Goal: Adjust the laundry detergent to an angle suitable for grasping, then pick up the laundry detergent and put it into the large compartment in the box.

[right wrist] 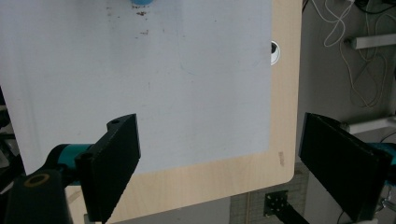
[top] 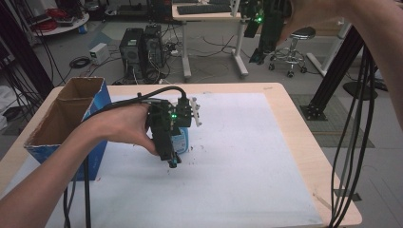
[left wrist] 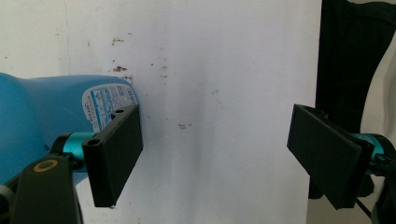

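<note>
Left gripper (top: 174,164) points down at the white-covered surface (top: 247,156), its fingers (left wrist: 114,156) spread wide and holding nothing. The blue plastic bottle with a printed label (left wrist: 44,123) lies just outside one finger, beside it and not between the two, so no grip is possible as it stands. Right gripper (right wrist: 219,172) hangs high above the surface's edge, fingers (right wrist: 112,163) likewise wide and empty, probably kept clear of the work.
</note>
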